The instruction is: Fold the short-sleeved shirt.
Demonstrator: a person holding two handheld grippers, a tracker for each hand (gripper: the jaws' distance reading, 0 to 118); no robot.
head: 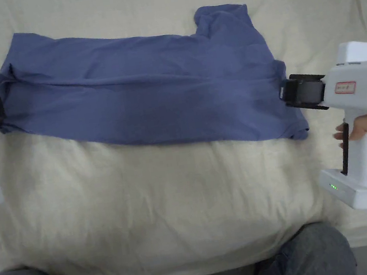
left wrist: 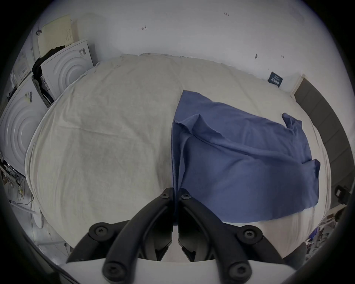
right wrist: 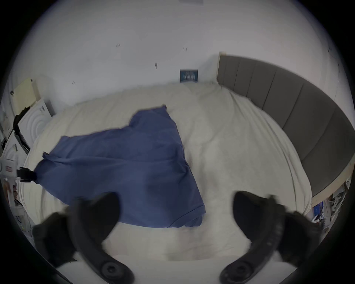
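Two grippers flank the blue shirt (head: 146,94) lying lengthwise on the cream sheet (head: 178,196). Left gripper (left wrist: 175,194) is clamped on the hem; right gripper (right wrist: 175,213), blurred, seems spread wide with nothing between its jaws. One-sided pulling could drag the fold askew.

Your right gripper (right wrist: 175,217) is hovering with its jaws spread wide apart, nothing between them. The blue short-sleeved shirt (right wrist: 123,169) is lying folded on the cream bedsheet (right wrist: 240,153), ahead and to the left of the claw, its near corner passing behind the left jaw. Far off to the left, your left gripper (right wrist: 28,175) is touching the shirt's far edge. A grey padded headboard (right wrist: 307,115) is curving along the right, beyond the right jaw.
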